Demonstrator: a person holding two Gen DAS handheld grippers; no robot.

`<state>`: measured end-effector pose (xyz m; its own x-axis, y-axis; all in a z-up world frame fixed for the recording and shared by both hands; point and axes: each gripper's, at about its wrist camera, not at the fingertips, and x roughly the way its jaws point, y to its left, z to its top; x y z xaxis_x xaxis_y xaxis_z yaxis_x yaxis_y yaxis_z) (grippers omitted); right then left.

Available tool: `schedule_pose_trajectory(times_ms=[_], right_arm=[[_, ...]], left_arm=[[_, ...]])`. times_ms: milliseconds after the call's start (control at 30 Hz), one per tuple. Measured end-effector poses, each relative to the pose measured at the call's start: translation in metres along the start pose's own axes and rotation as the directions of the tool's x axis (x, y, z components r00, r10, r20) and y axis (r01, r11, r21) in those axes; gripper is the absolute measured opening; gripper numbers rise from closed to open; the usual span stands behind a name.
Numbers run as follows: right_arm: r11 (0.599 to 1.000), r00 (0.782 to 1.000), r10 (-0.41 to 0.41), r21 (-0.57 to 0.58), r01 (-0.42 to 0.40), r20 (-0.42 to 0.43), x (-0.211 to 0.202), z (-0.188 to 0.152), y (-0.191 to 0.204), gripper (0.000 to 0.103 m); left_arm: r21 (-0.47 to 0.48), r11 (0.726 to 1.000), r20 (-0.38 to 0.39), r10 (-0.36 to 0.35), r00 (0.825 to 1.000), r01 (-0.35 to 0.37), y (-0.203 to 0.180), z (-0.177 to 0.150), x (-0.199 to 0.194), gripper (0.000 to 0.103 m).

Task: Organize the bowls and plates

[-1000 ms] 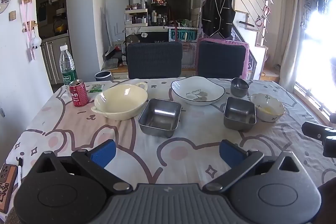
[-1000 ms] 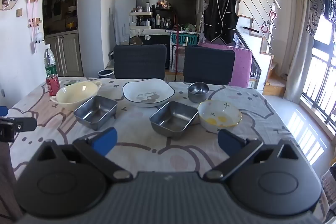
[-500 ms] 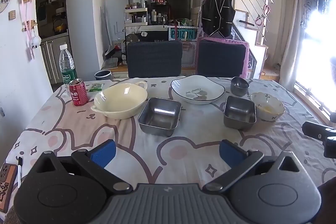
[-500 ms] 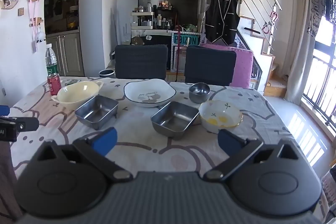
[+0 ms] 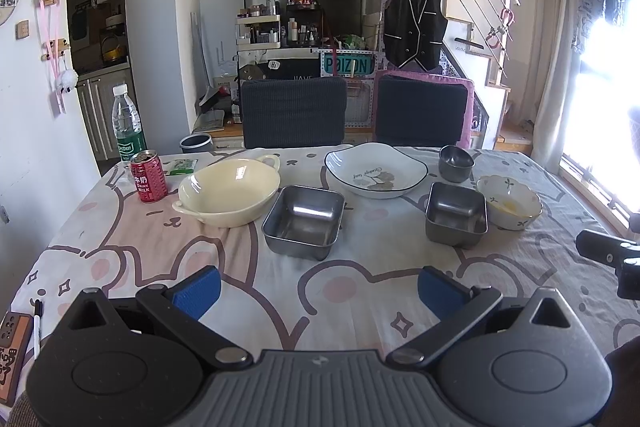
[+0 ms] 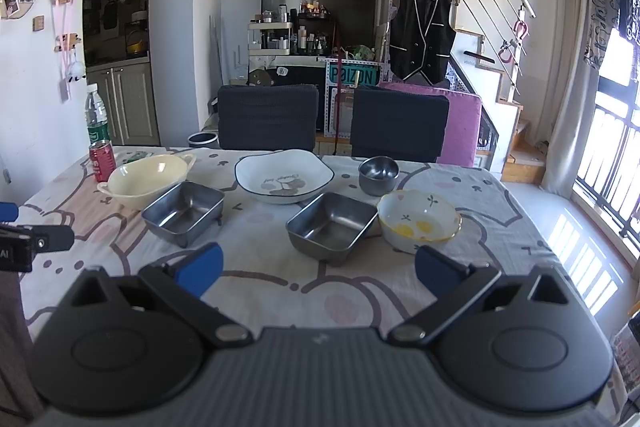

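Both my grippers, left gripper [image 5: 318, 285] and right gripper [image 6: 318, 267], spread wide, empty, near table [image 5: 360, 291] edge; yellow blob in floral bowl [image 6: 419, 221] unclear.

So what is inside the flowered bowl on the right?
The flowered bowl holds yellow residue on its bottom, seen in both views. Nothing else is in it. Its near inner wall is hidden by the rim.
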<state>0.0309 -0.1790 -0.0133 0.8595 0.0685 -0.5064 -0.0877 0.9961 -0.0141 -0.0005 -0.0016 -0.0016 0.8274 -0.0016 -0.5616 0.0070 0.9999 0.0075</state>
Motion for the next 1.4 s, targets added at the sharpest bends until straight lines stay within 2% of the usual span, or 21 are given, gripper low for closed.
schedule_pose_trajectory(times_ms=[1400], right_arm=[[1.000,1.000,-0.002,-0.009,0.002,-0.008,0.0018,-0.0005,0.0014,0.103]], left_arm=[[-0.002,1.000,0.004,-0.003,1.000,0.003,-0.0001,-0.0003,-0.0010,0.103]])
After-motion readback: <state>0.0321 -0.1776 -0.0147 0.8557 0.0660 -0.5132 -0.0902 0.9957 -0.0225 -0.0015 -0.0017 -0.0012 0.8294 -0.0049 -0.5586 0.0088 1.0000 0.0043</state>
